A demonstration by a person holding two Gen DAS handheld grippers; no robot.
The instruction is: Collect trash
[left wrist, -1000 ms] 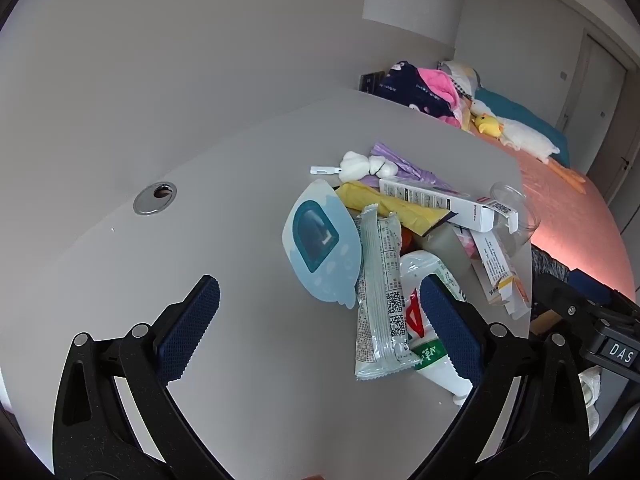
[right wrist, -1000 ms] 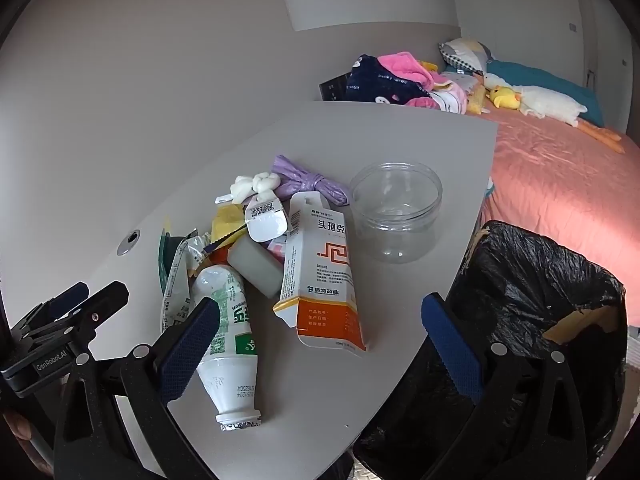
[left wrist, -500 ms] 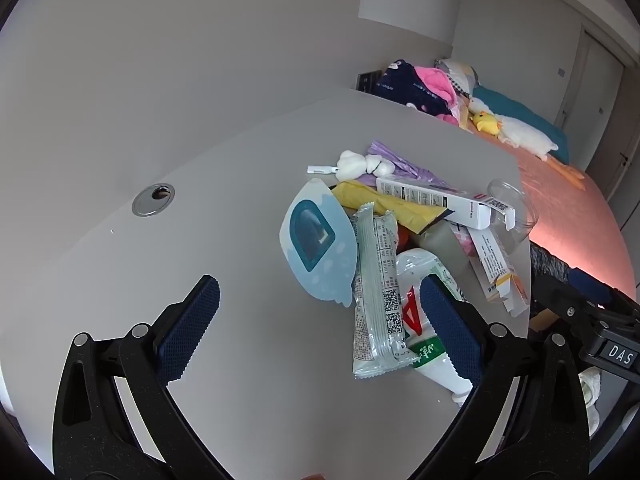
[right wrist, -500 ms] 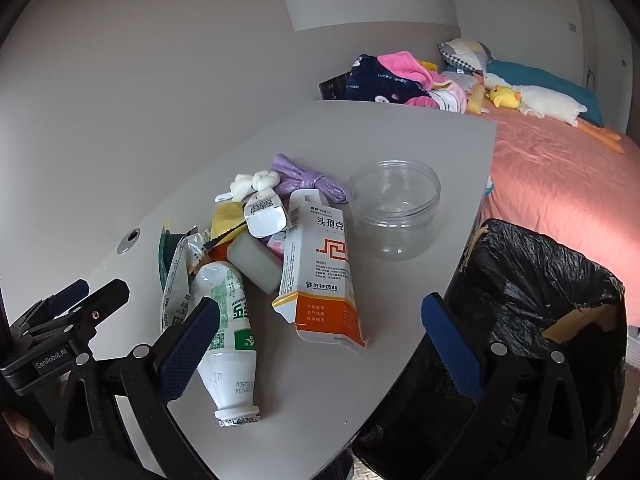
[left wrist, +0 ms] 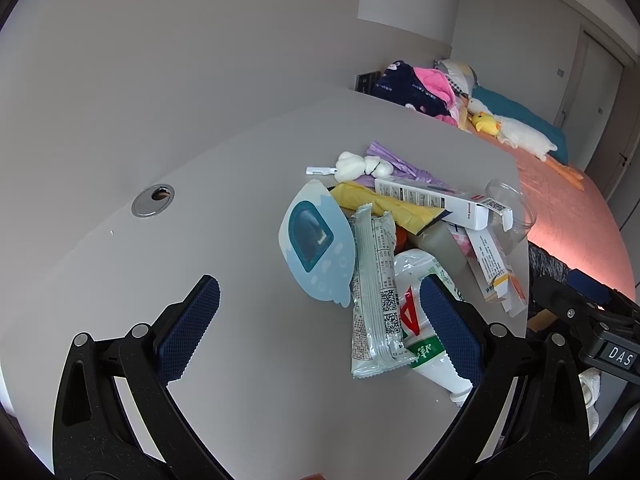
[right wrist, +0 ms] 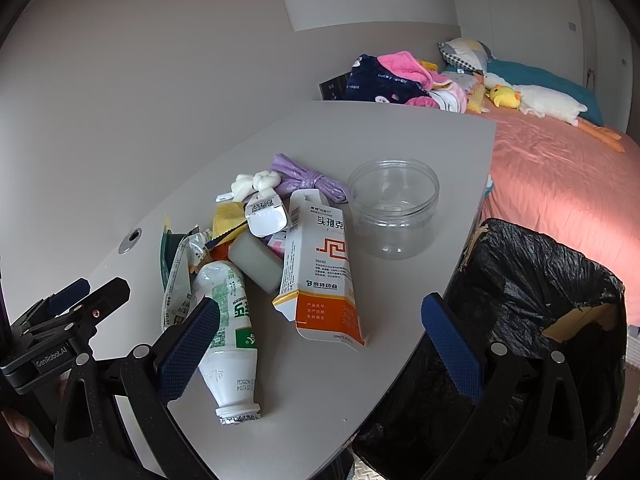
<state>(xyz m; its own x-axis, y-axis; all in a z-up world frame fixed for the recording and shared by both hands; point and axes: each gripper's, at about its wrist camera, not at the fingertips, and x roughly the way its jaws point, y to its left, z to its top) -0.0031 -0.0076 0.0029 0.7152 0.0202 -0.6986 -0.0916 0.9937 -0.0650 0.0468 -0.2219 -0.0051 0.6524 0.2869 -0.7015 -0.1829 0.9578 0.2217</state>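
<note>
— Any writing legible?
— "GenRobot.AI" on my left hand-held gripper (right wrist: 68, 312); my right hand-held gripper (right wrist: 320, 332) says "DAS" (both gape empty). The orange-and-white carton (right wrist: 320, 268), Chinese-printed, lies amid trash on the desk (right wrist: 400, 136).

Grey table (right wrist: 400, 136), white bottle (right wrist: 228, 320) lying, orange-white carton (right wrist: 320, 264), clear jar (right wrist: 394, 208), purple bag (right wrist: 308, 178)

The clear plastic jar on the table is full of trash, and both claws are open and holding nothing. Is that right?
Not quite. The right wrist view shows the clear plastic jar is empty. The left claw and right claw are indeed open, holding nothing.
</note>
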